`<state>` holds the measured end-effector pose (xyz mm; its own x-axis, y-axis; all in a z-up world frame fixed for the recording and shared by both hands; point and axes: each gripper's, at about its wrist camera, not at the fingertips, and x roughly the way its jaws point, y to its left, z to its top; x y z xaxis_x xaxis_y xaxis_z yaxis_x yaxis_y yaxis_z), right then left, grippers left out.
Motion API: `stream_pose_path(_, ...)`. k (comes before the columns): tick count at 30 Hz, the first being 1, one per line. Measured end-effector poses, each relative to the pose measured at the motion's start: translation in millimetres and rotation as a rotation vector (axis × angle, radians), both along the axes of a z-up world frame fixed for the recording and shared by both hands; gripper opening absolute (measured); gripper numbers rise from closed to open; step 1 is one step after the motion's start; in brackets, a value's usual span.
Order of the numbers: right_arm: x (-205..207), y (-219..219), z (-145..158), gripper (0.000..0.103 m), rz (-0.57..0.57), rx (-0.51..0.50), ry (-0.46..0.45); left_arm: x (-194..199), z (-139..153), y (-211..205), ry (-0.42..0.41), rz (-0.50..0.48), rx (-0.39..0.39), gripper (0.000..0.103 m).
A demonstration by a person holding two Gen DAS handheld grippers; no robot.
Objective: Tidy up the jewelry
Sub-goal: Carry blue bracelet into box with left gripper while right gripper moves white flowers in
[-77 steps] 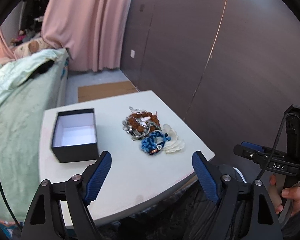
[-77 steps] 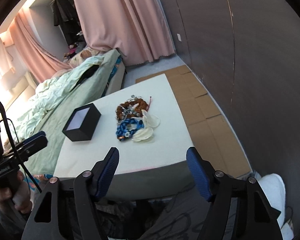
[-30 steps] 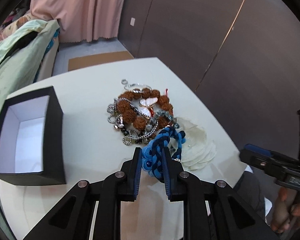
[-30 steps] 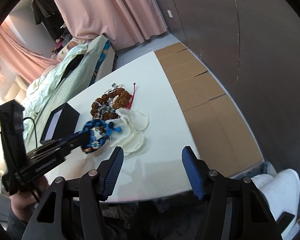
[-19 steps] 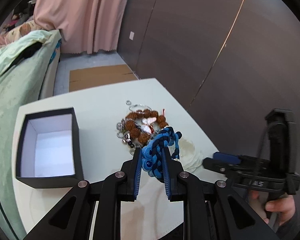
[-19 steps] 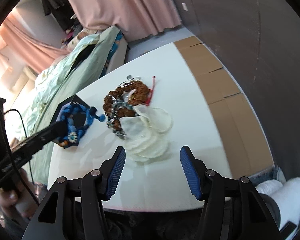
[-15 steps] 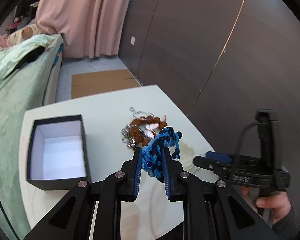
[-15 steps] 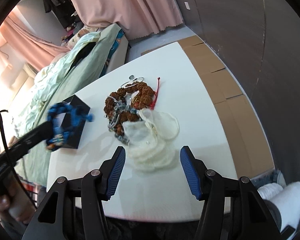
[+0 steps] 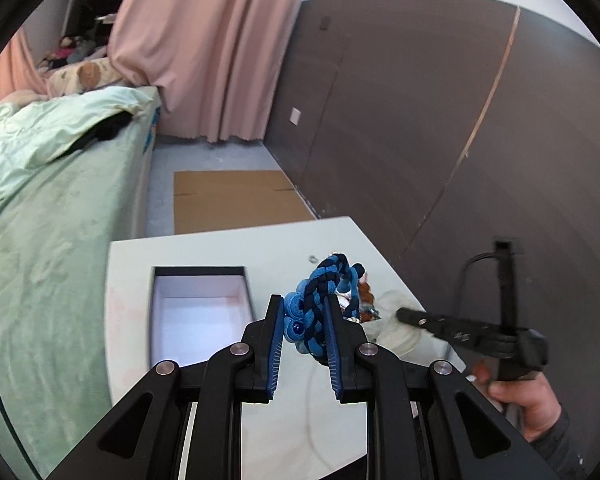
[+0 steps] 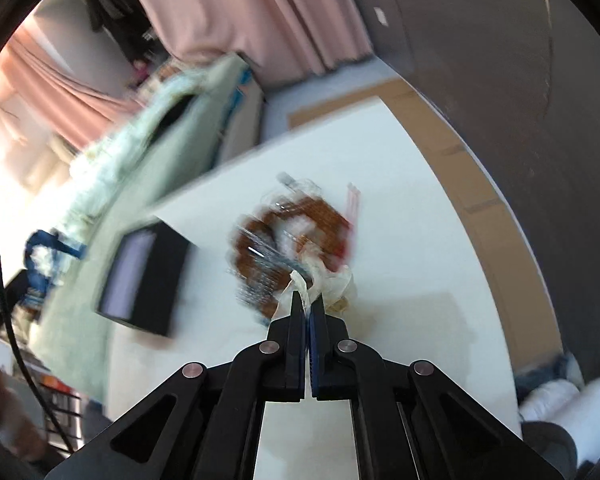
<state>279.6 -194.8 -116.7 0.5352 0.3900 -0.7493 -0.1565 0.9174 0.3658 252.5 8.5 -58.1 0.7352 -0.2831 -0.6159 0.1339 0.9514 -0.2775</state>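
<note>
Left gripper (image 9: pixel 303 326) fingers clamp the blue braided cord bracelet (image 9: pixel 320 300), lifted above the white table (image 9: pixel 228 252); open black box with white lining (image 9: pixel 199 312) lies just left-forward, nearest this hand. Right gripper (image 10: pixel 308 314) fingers pinch the sheer white fabric pouch (image 10: pixel 328 280). No legible writing.

- We see a dark brown panelled wall (image 9: pixel 420 128) on the right.
- Pink curtains (image 9: pixel 212 52) hang behind.
- A bed (image 9: pixel 40 184) with pale green bedding lies left.
- Flat cardboard (image 9: pixel 232 200) covers grey floor (image 9: pixel 160 184).
</note>
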Motion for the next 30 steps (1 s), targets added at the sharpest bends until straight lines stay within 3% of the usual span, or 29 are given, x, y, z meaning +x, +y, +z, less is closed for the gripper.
stream_pose_path(10, 7, 63, 50, 0.003, 0.106, 0.013, -0.069, -23, 11, 61, -0.042, 0.104, -0.064, 0.021)
stream_pose_path(21, 17, 158, 49, 0.003, 0.243, 0.073, -0.052, -43, 3, 114, -0.03, 0.198, -0.086, 0.021)
stream_pose_path(23, 24, 171, 42, 0.011, 0.259, 0.093, -0.015, -45, 3, 119, -0.028, 0.204, -0.09, 0.021)
stream_pose_path(24, 28, 173, 37, 0.034, 0.255, 0.099, 0.012, -47, 3, 121, -0.026, 0.205, -0.094, 0.021)
stream_pose_path(25, 31, 174, 31, 0.066, 0.234, 0.1, 0.044, -48, 4, 122, -0.026, 0.205, -0.096, 0.021)
stream_pose_path(27, 29, 169, 27, 0.076, 0.192, 0.103, 0.046, -51, 5, 121, -0.029, 0.198, -0.095, 0.021)
stream_pose_path(30, 19, 156, 25, 0.076, 0.176, 0.127, 0.046, -53, 6, 117, -0.034, 0.183, -0.086, 0.021)
